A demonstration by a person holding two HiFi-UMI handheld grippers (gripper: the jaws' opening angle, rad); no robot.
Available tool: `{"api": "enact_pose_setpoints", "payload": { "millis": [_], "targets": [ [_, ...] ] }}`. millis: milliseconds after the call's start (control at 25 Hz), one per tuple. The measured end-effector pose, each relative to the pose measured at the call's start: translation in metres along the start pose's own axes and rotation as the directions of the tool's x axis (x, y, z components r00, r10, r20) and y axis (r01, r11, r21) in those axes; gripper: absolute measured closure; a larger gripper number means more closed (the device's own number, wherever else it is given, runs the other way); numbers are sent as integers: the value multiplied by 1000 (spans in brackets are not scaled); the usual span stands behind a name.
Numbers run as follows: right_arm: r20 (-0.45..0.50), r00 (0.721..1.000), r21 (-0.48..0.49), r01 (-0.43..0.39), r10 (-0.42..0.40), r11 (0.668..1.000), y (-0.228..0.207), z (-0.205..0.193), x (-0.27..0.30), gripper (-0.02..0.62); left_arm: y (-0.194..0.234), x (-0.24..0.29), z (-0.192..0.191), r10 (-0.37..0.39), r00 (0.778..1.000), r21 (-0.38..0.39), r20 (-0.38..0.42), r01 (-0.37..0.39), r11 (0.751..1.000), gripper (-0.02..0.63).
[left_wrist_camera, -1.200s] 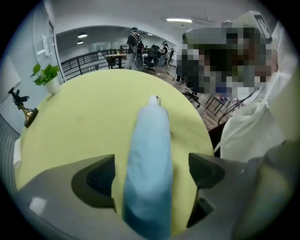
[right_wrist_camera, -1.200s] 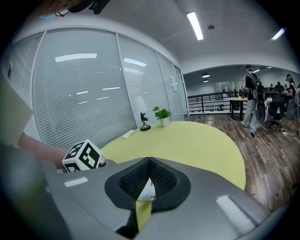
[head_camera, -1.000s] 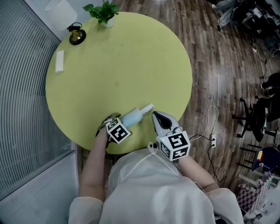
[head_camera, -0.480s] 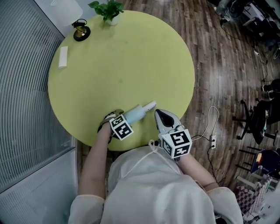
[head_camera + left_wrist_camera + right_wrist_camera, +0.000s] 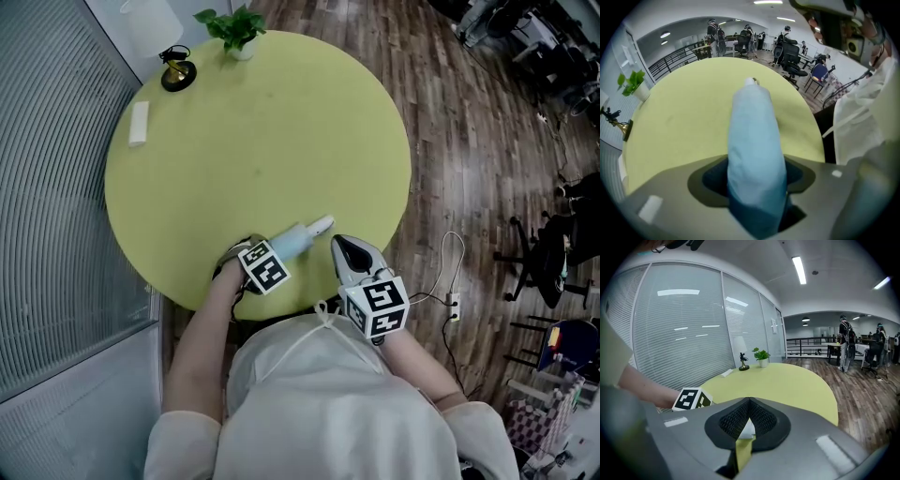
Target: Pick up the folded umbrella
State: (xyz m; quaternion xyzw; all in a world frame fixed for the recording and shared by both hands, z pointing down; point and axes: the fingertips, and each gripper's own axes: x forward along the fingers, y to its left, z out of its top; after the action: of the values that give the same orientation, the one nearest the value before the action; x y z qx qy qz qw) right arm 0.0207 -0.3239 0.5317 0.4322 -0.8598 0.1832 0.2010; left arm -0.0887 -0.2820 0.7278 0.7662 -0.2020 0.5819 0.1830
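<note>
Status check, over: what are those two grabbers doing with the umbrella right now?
Left gripper jaws just closing, pinching folded umbrella, lying on yellow table. Right gripper shut, empty, beside it. Nothing blocking.

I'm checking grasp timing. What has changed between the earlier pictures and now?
The jaws of the left hand-held gripper have just been closing on the folded umbrella, now clamped between them. The umbrella still lies on the yellow-green table; the right hand-held gripper stays shut beside it.
</note>
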Motion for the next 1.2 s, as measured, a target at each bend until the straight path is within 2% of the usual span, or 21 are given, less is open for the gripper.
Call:
{"api": "enact_pose_setpoints", "payload": {
  "millis": [200,440,560,680,760,840,880,1000,1200],
  "targets": [
    [13,1000,-1,21,-21,1000,-1,-2,-12,595,-1,-11,5,23,999,-39,30,-22,999,301],
    [40,999,-8,22,-22,1000,7,5,-16,595,16,-55,21,88,982,-143,167,-64,988,301],
    [61,998,-14,18,-18,1000,13,14,-15,595,29,-86,29,149,958,-184,245,-105,977,302],
    [83,996,-25,15,-13,1000,19,25,-17,595,39,-123,39,235,907,-231,350,-160,960,302],
    [100,995,-32,16,-13,999,23,33,-18,595,47,-149,44,302,854,-292,424,-187,938,302],
    [125,992,-32,22,-18,999,26,42,-22,595,54,-176,48,383,779,-375,496,-206,904,302],
    [141,990,-29,24,-20,999,26,48,-25,595,57,-190,50,428,732,-420,530,-212,883,302],
    [190,982,-25,20,-15,1000,28,65,-31,595,64,-237,54,553,570,-542,608,-211,813,302],
    [214,977,-32,8,-1,999,33,76,-34,595,56,-301,46,687,334,-659,645,-213,722,302]
  ]
}}
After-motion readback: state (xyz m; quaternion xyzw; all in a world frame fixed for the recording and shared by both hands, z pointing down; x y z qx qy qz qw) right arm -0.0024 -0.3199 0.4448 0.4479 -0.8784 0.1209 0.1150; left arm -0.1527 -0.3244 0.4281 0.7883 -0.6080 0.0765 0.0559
